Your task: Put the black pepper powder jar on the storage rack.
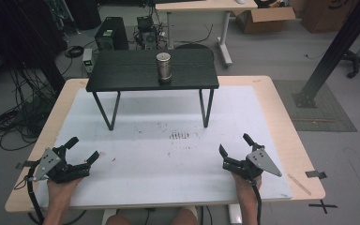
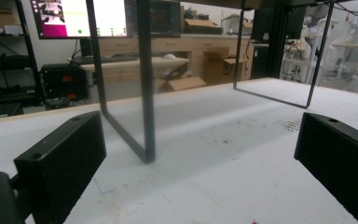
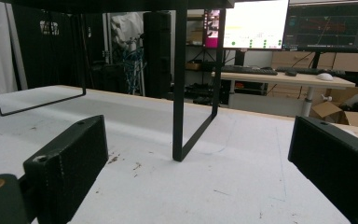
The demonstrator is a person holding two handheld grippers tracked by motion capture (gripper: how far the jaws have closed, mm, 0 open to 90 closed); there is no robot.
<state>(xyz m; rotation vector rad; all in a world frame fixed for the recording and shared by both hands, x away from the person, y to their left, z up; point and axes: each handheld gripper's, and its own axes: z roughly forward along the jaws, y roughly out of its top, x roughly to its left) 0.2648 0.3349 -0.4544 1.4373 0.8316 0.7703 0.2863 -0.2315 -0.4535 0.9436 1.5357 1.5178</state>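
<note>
- My left gripper sits low at the near left, and I see its jaws spread wide with nothing between them.
- My left hand holds it from behind, and the forearm comes in from the bottom edge.
- My right gripper sits low at the near right, its jaws also wide apart and holding nothing.
- My right hand grips it from behind, the wrist straight.
- Both grippers point forward, well apart from each other.

Black stand's top — cut off — both gripper views
</note>
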